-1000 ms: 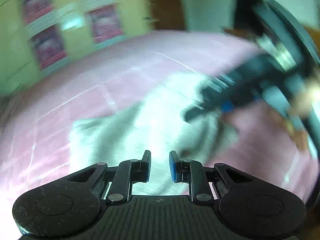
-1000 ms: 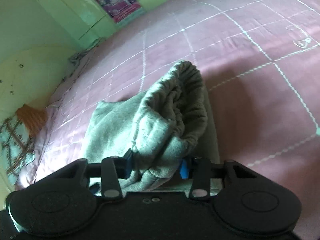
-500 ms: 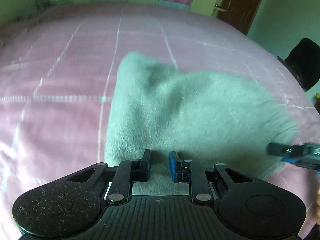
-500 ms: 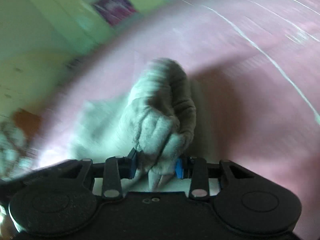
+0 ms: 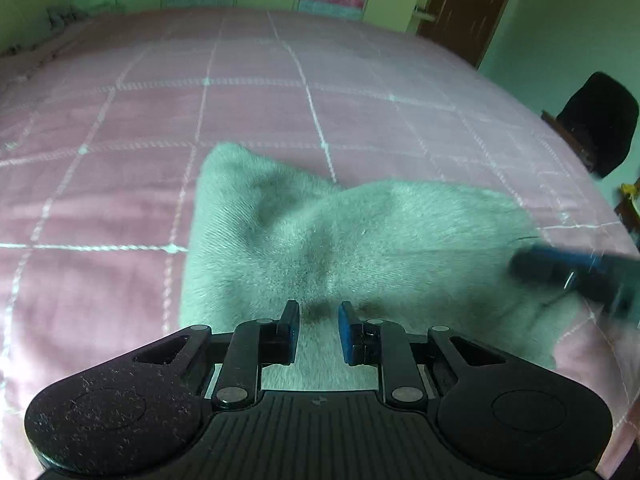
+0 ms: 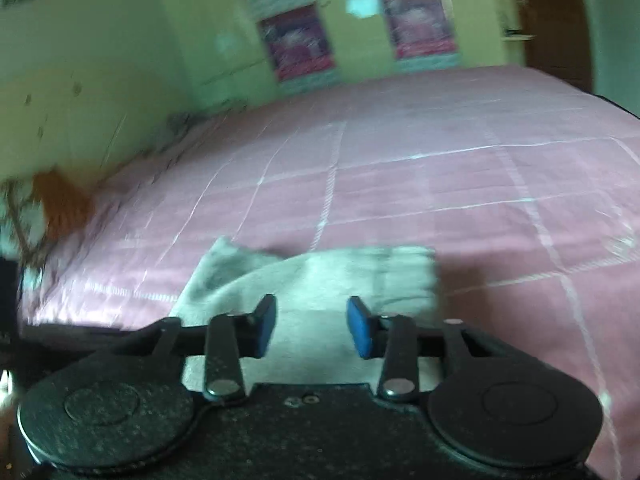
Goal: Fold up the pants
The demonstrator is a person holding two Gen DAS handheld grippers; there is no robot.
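Note:
The grey pants [image 5: 360,240] lie folded into a compact block on the pink bedspread [image 5: 160,120]. My left gripper [image 5: 319,330] hovers just over their near edge, its blue-padded jaws a small gap apart with nothing between them. My right gripper [image 6: 312,326] is open and empty above the near part of the pants [image 6: 320,280]; it also shows blurred at the right edge of the left wrist view [image 5: 576,276], beside the pants' right end.
The pink bedspread with a white grid [image 6: 480,180] stretches far ahead. Green wardrobe doors with posters [image 6: 296,44] stand behind. A brown door [image 5: 468,4] and a black chair [image 5: 600,120] are at the right. An orange patterned pillow [image 6: 60,200] lies far left.
My right gripper has opened and let go of the bunched grey pants, which now lie flat on the bed. My left gripper has drawn back a little, jaws unchanged.

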